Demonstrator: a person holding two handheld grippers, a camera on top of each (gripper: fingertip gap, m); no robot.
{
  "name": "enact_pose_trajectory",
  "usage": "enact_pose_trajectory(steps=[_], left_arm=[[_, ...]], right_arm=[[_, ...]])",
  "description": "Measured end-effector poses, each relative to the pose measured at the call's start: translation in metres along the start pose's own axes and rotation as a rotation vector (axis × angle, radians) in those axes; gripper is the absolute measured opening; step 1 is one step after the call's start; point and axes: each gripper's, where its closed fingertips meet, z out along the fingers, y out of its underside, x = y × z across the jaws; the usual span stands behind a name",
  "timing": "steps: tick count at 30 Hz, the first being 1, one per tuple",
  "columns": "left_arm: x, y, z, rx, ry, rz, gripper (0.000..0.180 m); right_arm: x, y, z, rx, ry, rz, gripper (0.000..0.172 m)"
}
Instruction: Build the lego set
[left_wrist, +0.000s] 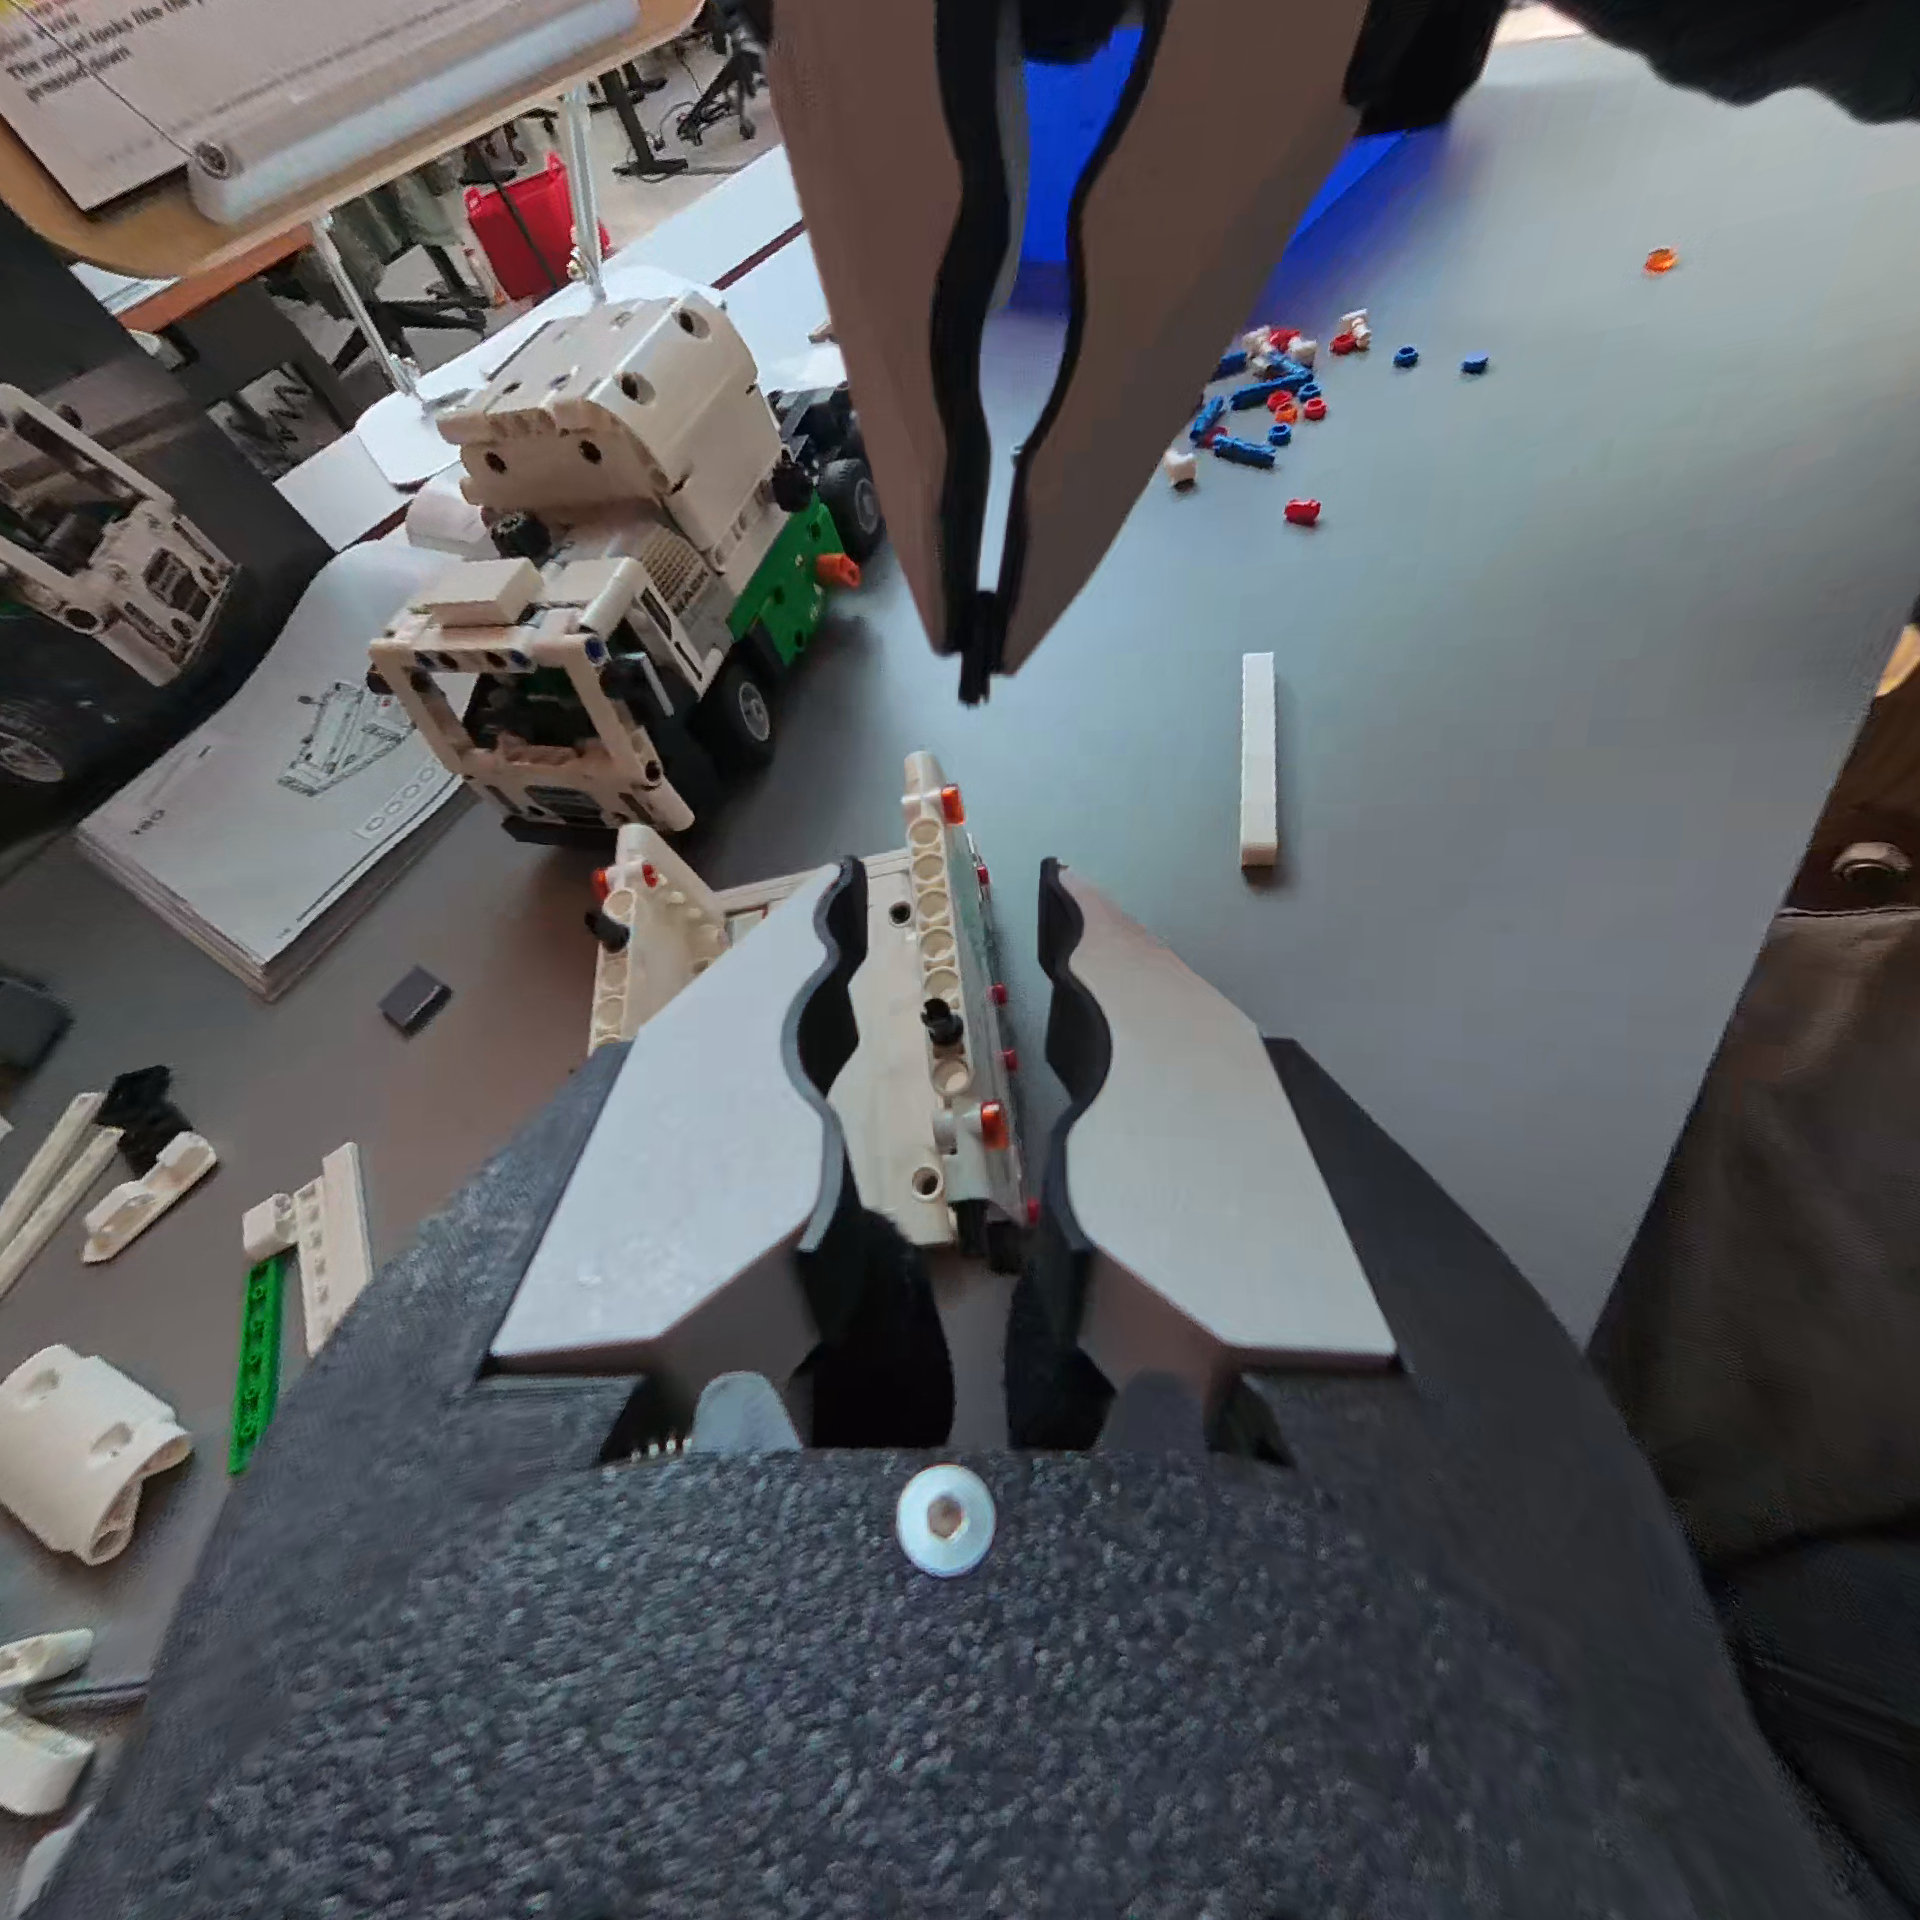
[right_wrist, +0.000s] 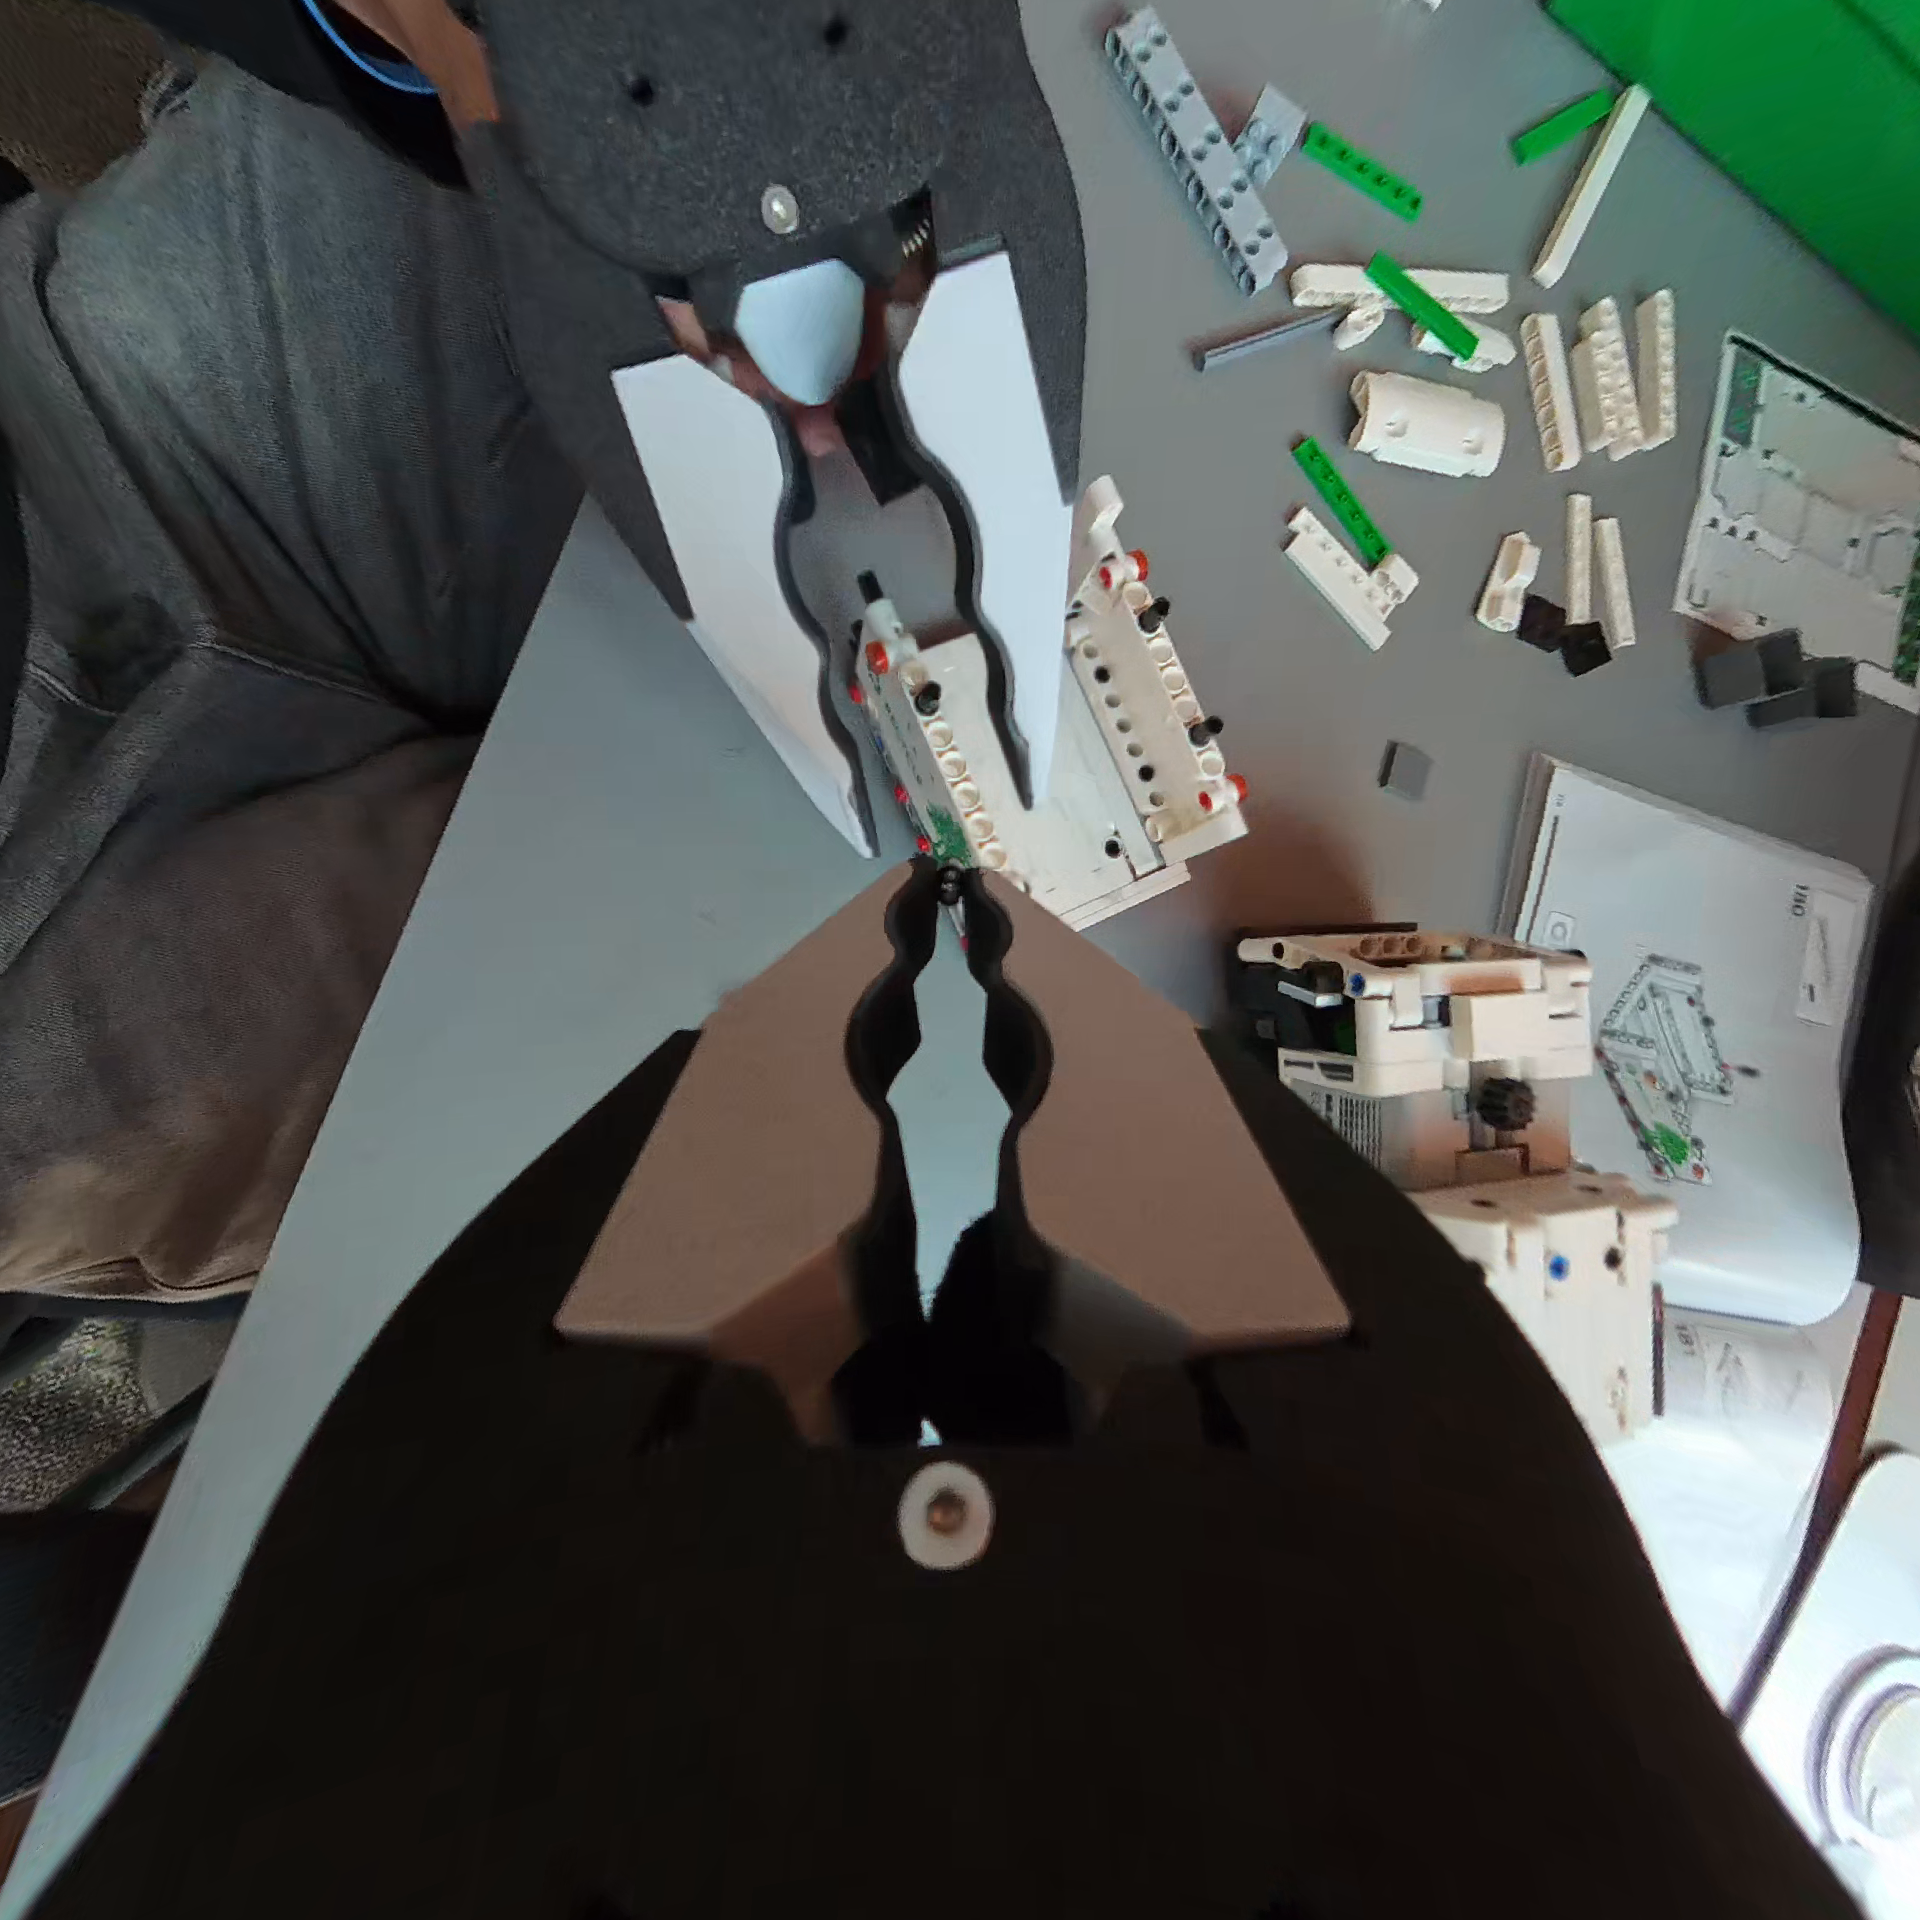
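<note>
Grey table (left_wrist: 1455, 582) strewn with toy building pieces. Near its middle, lying on the table, a white beam assembly (left_wrist: 940, 997) with round holes, red pins and black pins, one long side wall standing up between the fingers of the left gripper (left_wrist: 951, 883). Left fingers moderately apart, one on each side of that wall; visible gap on the right side, contact on the left not clear, so not a firm grip as far as can be seen. In the right wrist view the same fingers (right_wrist: 1013, 727) straddling the wall from above.

Right gripper (right_wrist: 948, 888) opposite, fingers narrow, tips closed on a small black pin (right_wrist: 948, 885) right at the near end of the assembly. Seen from the left wrist view as tan fingers pointing down, tips together, hanging above the far end of the assembly.

To the left, a white and green toy truck (left_wrist: 644, 582), partly built, on an open instruction booklet (left_wrist: 239, 831). A loose white beam (left_wrist: 1257, 758) to the right, well apart. Farther back, a scatter of small blue and red connectors (left_wrist: 1278, 395). Green strips (right_wrist: 1361, 171) and white beams among the spare parts.
</note>
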Motion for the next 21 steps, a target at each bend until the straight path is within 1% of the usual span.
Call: enact_pose_trajectory(steps=[3, 7, 8, 10, 13, 18, 21], left_arm=[[-0.002, 0.005, 0.007, -0.046, -0.02, 0.002, 0.026], [-0.008, 0.003, 0.005, -0.024, -0.059, -0.006, 0.016], [-0.008, 0.004, 0.006, -0.033, -0.048, -0.014, 0.012], [-0.006, 0.007, 0.009, -0.057, -0.019, -0.019, 0.011], [-0.002, 0.01, 0.011, -0.078, -0.006, 0.012, 0.009], [0.001, 0.012, 0.012, -0.097, -0.026, 0.065, 0.007], [-0.003, 0.016, 0.012, -0.12, -0.095, 0.147, 0.006]], right_arm=[[0.002, 0.002, 0.021, -0.029, -0.045, -0.012, 0.003], [0.004, 0.009, 0.036, -0.087, -0.038, -0.046, 0.003], [0.005, 0.01, 0.037, -0.093, -0.032, -0.057, 0.003], [0.009, 0.009, 0.036, -0.096, -0.017, -0.059, 0.003], [0.011, 0.007, 0.034, -0.096, -0.033, -0.059, 0.003], [0.005, 0.008, 0.037, -0.159, -0.096, -0.08, 0.003], [0.002, 0.013, 0.038, -0.219, -0.097, -0.101, 0.004]])
